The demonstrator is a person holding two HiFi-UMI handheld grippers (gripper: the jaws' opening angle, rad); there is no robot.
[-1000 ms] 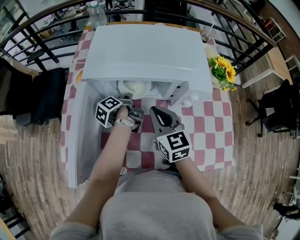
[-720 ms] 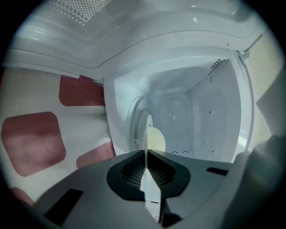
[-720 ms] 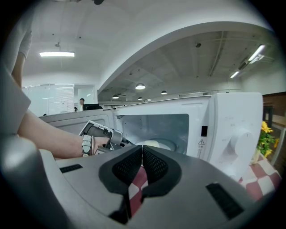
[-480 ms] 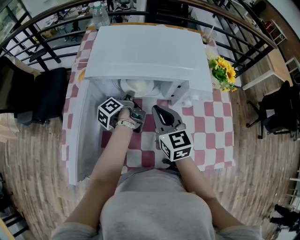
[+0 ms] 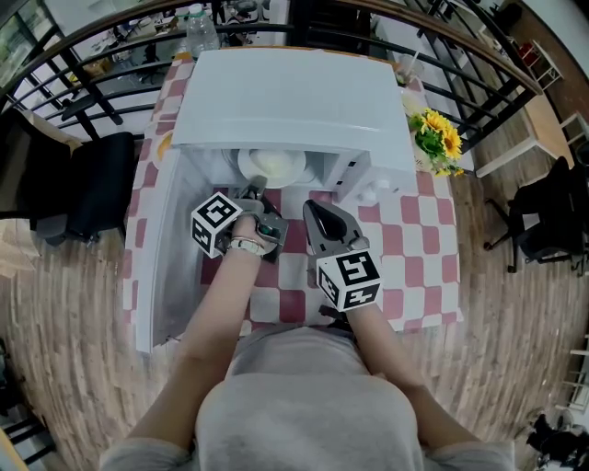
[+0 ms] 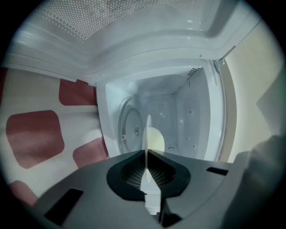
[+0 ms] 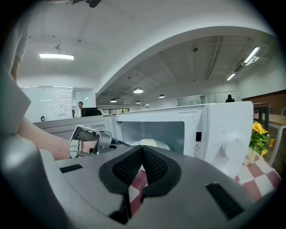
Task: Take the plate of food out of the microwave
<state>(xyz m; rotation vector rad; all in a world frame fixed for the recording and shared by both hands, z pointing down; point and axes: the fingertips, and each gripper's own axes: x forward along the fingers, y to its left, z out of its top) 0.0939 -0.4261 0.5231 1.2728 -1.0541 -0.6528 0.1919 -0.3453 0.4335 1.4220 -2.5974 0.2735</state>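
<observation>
A white microwave [image 5: 290,101] stands on the checked table with its door [image 5: 158,267] swung open to the left. Inside lies a white plate [image 5: 272,166] with a pale mound of food [image 6: 156,139]. My left gripper [image 5: 257,189] reaches into the opening and is shut on the plate's near rim [image 6: 147,134], which shows edge-on between its jaws. The right gripper [image 5: 317,212] hovers in front of the microwave, just right of the left one, shut with nothing in it. Seen from the right gripper view, the plate [image 7: 153,143] lies in the cavity beyond the closed jaws.
The microwave's control panel with a knob [image 7: 225,145] is right of the cavity. A bunch of sunflowers [image 5: 439,140] stands at the table's right edge, a bottle [image 5: 203,28] at the back left. A black chair [image 5: 81,184] stands left of the table. Red-and-white cloth [image 5: 414,248] lies right of the grippers.
A little more of the plate shows under the microwave's top edge. Both grippers have shifted only slightly; the right one has edged closer to the microwave.
</observation>
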